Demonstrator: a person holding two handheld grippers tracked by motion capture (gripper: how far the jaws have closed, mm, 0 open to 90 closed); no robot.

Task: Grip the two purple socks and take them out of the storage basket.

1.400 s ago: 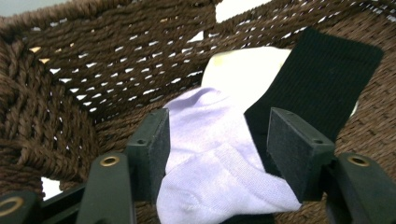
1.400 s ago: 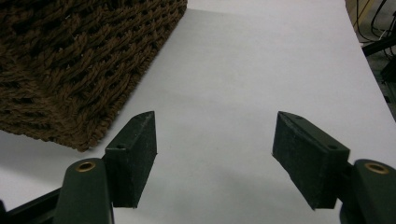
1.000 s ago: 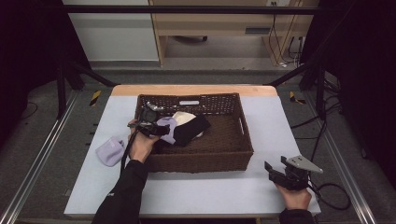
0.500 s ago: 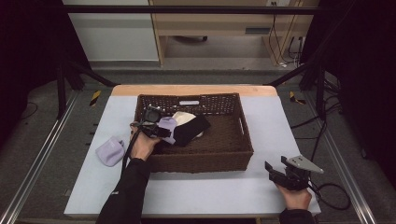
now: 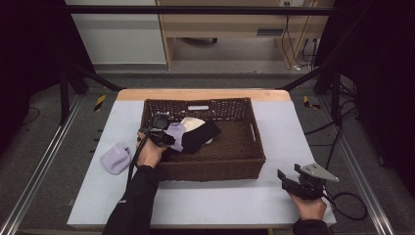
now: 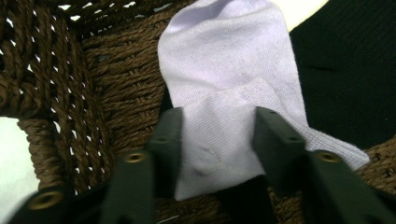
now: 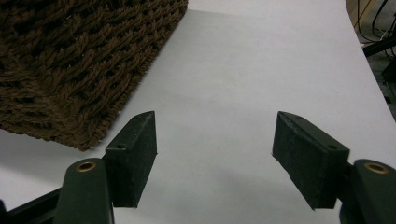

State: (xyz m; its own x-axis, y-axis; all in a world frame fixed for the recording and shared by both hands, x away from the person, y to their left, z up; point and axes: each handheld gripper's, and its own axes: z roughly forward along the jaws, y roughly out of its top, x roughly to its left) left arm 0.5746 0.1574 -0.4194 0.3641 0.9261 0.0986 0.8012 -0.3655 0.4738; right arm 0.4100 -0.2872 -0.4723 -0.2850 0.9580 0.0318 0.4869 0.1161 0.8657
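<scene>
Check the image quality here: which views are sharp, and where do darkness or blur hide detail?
High view: table evenly lit, surroundings fall to black, slightly soft. Left gripper view: lilac sock and wicker basket weave crisp, nearest parts of the left tongs blurred, black garment nearly featureless. Right gripper view: right tongs sharp, no glare on the table.
</scene>
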